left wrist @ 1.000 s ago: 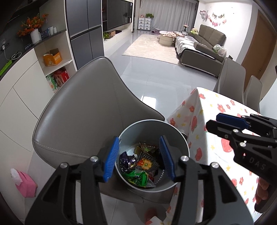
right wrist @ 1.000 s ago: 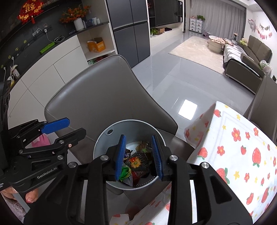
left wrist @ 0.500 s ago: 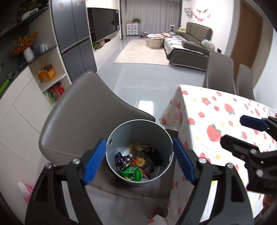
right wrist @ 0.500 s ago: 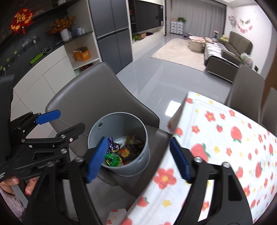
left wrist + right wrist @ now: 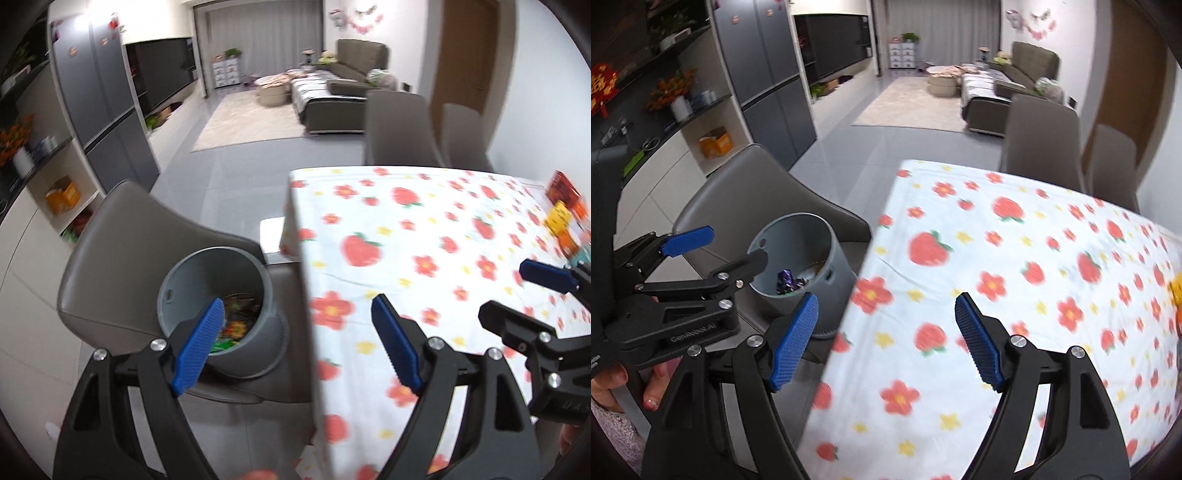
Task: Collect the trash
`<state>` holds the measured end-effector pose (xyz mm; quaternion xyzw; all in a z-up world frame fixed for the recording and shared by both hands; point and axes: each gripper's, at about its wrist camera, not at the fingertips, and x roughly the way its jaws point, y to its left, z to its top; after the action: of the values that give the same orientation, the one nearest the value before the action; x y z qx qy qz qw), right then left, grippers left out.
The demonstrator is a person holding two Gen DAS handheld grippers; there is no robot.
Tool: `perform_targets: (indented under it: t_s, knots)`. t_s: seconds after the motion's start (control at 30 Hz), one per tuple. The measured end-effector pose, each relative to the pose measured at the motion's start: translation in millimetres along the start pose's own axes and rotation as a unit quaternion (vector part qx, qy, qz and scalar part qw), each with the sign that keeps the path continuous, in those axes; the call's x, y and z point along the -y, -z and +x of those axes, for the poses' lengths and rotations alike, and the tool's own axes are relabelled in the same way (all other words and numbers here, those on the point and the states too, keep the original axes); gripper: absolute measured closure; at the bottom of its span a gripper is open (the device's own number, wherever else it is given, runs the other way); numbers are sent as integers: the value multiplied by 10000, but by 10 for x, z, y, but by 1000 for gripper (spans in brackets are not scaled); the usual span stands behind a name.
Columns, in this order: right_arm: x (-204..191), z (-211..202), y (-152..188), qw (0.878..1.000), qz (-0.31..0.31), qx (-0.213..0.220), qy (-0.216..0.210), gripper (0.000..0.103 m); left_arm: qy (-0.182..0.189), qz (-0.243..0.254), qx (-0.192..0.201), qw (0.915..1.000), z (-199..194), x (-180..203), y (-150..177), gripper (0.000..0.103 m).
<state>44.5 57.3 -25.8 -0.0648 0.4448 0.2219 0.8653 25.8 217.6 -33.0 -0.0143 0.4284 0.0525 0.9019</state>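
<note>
A grey round bin (image 5: 218, 314) stands on the seat of a grey chair (image 5: 147, 258) beside the table; it holds colourful wrappers (image 5: 236, 325). The bin also shows in the right wrist view (image 5: 798, 266), with a purple wrapper (image 5: 788, 280) inside. My left gripper (image 5: 299, 343) is open and empty, over the table's left edge. My right gripper (image 5: 886, 339) is open and empty above the tablecloth. Orange, yellow and red packets (image 5: 563, 218) lie blurred at the table's far right; a yellow one (image 5: 1176, 290) shows in the right wrist view.
The table wears a white cloth with strawberries and flowers (image 5: 424, 240), (image 5: 1015, 277). Two grey chairs (image 5: 402, 129) stand at its far side. Cabinets and shelves (image 5: 55, 184) line the left wall. A sofa (image 5: 343, 92) is in the far room.
Both grippers have opened wide and swung right, away from above the bin toward the table. The bin now sits at the lower left of both views.
</note>
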Motion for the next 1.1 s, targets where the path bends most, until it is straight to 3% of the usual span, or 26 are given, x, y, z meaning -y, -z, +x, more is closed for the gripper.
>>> perform_targets:
  t_s: [0.3,0.53,0.73,1.1]
  knots:
    - [1054,-858,835,9933,766,-39,864,28,503,306,-44,9983,-464,1099,253,18]
    - [1507,-1395,1357,9862,987,-108,1326,27,655,520,-122,9964,-783,1753,512,18]
    - [1637,-1753,1607,9864,942,-89,1341,27,678,412,-211,9966,-1049,2024,690,18]
    - [1742,-2044,1721,9890,891,59,1182,26,390,386,-236,9982,-1334,2196,866,17]
